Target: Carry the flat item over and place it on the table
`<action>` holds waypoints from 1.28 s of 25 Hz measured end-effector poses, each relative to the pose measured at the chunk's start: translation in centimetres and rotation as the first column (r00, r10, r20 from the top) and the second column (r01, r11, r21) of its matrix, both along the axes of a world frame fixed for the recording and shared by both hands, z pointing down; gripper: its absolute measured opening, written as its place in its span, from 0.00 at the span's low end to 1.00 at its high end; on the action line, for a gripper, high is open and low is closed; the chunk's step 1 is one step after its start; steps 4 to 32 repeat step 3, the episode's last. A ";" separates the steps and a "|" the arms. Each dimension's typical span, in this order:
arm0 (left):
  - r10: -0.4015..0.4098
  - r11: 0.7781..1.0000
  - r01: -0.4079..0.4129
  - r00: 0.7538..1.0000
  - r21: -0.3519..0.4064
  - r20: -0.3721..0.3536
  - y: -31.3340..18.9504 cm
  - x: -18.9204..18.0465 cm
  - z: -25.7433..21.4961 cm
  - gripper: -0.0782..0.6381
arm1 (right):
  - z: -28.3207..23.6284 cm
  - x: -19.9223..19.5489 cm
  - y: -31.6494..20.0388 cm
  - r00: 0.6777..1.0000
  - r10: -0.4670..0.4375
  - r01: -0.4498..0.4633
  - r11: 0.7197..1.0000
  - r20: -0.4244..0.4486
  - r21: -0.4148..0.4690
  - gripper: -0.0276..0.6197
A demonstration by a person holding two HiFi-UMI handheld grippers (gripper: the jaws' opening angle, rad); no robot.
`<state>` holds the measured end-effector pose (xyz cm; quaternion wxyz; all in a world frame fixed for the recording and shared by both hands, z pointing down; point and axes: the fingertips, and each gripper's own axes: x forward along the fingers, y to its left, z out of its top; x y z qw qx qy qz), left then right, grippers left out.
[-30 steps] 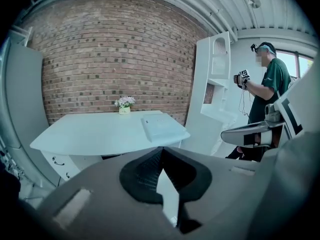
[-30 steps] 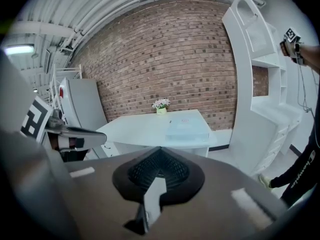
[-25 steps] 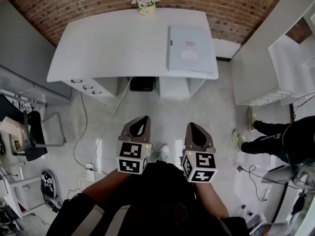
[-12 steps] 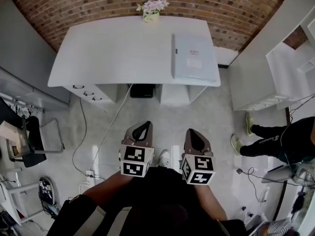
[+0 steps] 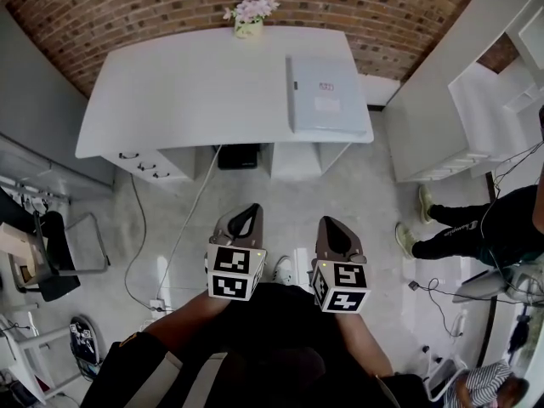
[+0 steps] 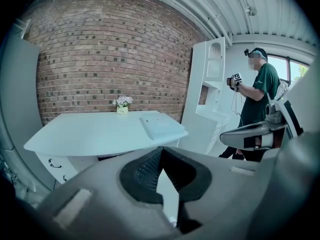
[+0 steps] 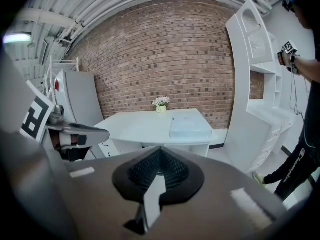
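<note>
- Head view: the flat item (image 5: 327, 94) lies on the counter's (image 5: 187, 83) right end, well apart from the left gripper (image 5: 244, 221) and right gripper (image 5: 333, 232).
- Left gripper view: jaws pressed together, empty.
- Right gripper view: jaws pressed together, empty. The item looks stiff, light and probably slick, so pinch opposite edges.

Table (image 5: 187, 83) drifted slightly left in frame (bystander (image 5: 493, 228) too).

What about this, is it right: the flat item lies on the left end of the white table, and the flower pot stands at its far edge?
Not quite: the head view shows the flat item lying on the right end of the white table. The flower pot does stand at its far edge.
</note>
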<state>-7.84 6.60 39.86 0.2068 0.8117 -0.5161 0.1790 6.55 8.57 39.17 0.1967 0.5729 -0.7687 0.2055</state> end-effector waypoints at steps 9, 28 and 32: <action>0.002 1.000 -0.002 1.000 0.016 -0.003 -0.4 0.1 -0.3 0.11 | -0.1 0.2 -0.3 1.000 0.001 -0.001 1.000 -0.001 0.010 0.04; 0.002 1.000 -0.002 1.000 0.016 -0.003 -0.4 0.1 -0.3 0.11 | -0.1 0.2 -0.3 1.000 0.001 -0.001 1.000 -0.001 0.010 0.04; 0.002 1.000 -0.002 1.000 0.016 -0.003 -0.4 0.1 -0.3 0.11 | -0.1 0.2 -0.3 1.000 0.001 -0.001 1.000 -0.001 0.010 0.04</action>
